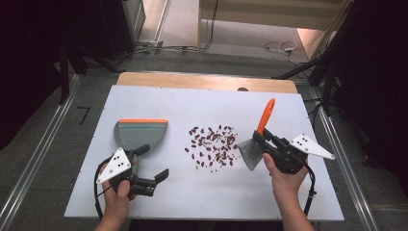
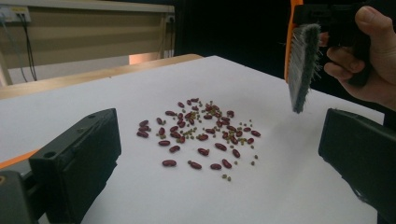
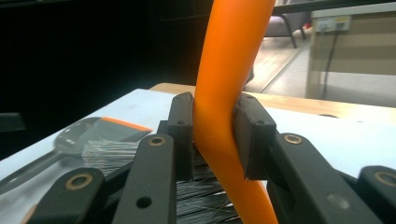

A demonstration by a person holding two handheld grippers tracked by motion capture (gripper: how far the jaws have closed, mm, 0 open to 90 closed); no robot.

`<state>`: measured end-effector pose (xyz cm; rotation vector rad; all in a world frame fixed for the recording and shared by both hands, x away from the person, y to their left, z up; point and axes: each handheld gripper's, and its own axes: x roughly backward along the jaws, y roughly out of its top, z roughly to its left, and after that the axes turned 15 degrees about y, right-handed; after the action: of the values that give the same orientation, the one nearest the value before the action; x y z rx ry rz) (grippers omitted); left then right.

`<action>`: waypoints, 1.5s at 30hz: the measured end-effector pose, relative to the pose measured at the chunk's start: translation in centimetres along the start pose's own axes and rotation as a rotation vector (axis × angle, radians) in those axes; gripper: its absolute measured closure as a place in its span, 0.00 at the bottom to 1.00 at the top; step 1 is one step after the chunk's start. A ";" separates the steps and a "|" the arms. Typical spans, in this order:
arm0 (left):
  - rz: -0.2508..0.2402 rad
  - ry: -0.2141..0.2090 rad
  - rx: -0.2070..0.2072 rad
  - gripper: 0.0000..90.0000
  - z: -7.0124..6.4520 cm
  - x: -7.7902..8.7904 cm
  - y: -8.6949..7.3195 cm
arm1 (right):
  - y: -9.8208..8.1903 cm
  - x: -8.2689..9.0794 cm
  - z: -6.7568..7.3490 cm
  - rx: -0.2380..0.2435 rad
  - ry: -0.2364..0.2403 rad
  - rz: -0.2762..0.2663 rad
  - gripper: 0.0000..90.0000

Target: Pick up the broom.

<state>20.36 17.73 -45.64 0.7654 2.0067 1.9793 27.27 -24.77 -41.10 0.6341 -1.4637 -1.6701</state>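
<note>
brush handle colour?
Orange. The brush handle shows best in the right gripper view, clamped in the right gripper.

We are viewing the left gripper [image 2: 219, 154], jaws standing wide apart over the white surface [image 2: 289, 186]. Red beans [image 2: 198, 133] are lying scattered between them. Beyond, a hand [image 2: 369, 56] is holding a grey-bristled brush [image 2: 302, 65] above the surface.
</note>
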 end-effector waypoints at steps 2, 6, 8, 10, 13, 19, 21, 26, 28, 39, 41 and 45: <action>0.000 -0.003 0.003 0.00 -0.2 -0.1 0.1 | -0.1 -0.4 0.6 0.006 0.011 0.004 0.76; 0.008 -0.016 -0.004 0.00 -1.0 -0.7 0.3 | -0.3 -1.3 1.6 0.013 0.044 0.016 0.76; 0.018 -0.022 -0.001 0.00 -1.3 -1.0 0.4 | -0.4 -1.7 2.0 0.011 0.061 0.018 0.76; 0.032 -0.036 0.005 0.00 -1.6 -1.5 0.3 | -0.5 -2.1 2.5 0.015 0.073 0.025 0.76; 0.048 -0.053 0.004 0.00 -2.5 -2.6 0.4 | -0.6 -2.6 3.2 0.026 0.089 0.030 0.76; 0.068 -0.106 0.020 0.02 -4.2 -3.9 0.6 | -1.0 -3.8 4.7 0.041 0.113 0.045 0.76; 0.083 -0.116 0.039 0.04 -4.6 -4.3 0.6 | -1.2 -4.2 5.2 0.045 0.121 0.047 0.76; 0.114 -0.148 0.045 0.12 -6.0 -5.1 0.6 | -1.5 -5.1 6.1 0.046 0.132 0.056 0.76; 0.119 -0.156 0.031 0.17 -6.7 -5.3 0.5 | -1.7 -5.4 6.5 0.046 0.141 0.057 0.76; 0.147 -0.129 0.018 0.42 -8.3 -6.1 0.0 | -2.1 -6.8 8.7 0.064 0.152 0.069 0.76; 0.158 -0.121 0.015 0.48 -8.4 -6.3 -0.1 | -2.2 -6.9 9.0 0.054 0.151 0.065 0.76; 0.167 -0.093 0.008 0.57 -8.6 -6.3 -0.2 | -2.2 -7.0 9.4 0.050 0.156 0.061 0.76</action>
<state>21.32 7.11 -46.49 1.0382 1.9556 1.9836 23.05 -13.70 -42.27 0.7238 -1.4031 -1.5068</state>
